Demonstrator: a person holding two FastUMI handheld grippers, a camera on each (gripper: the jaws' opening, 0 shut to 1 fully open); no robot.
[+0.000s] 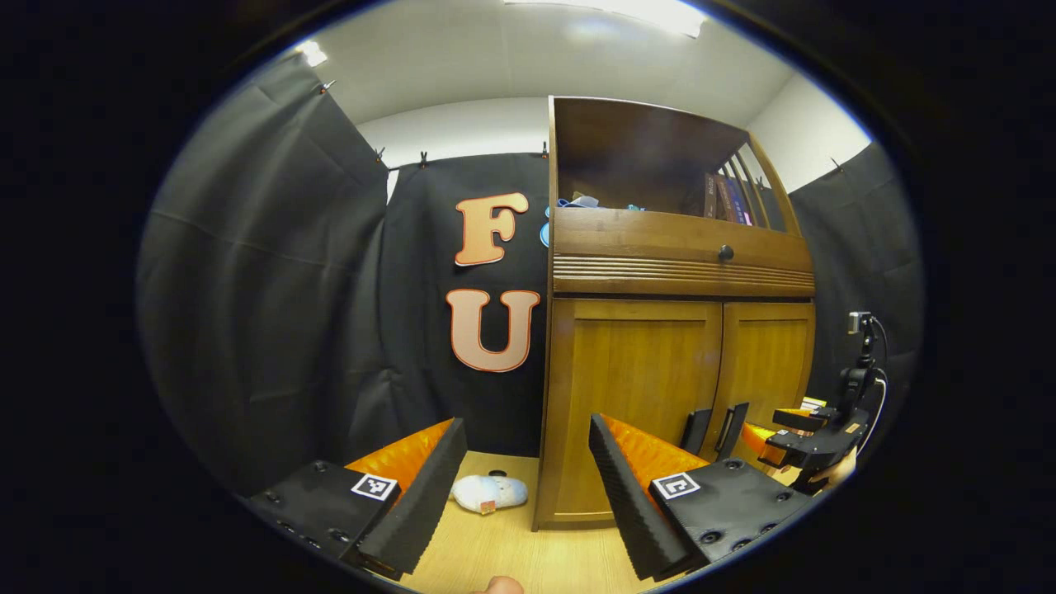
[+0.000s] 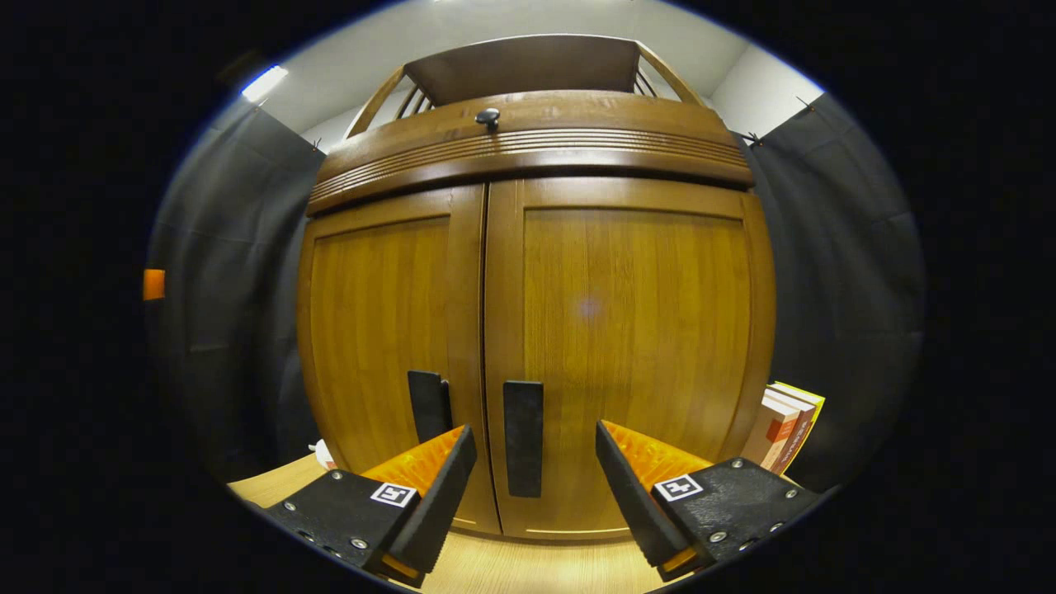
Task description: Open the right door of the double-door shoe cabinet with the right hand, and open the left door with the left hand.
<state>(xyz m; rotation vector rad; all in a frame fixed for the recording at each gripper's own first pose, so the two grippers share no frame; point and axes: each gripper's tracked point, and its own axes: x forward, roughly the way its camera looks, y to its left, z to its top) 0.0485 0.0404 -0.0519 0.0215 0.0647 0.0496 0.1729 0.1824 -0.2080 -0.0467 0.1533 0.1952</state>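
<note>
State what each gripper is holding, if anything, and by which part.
Nothing is held. The right gripper is open, its fingers either side of the right door's handle without touching; the left gripper is open too.
</note>
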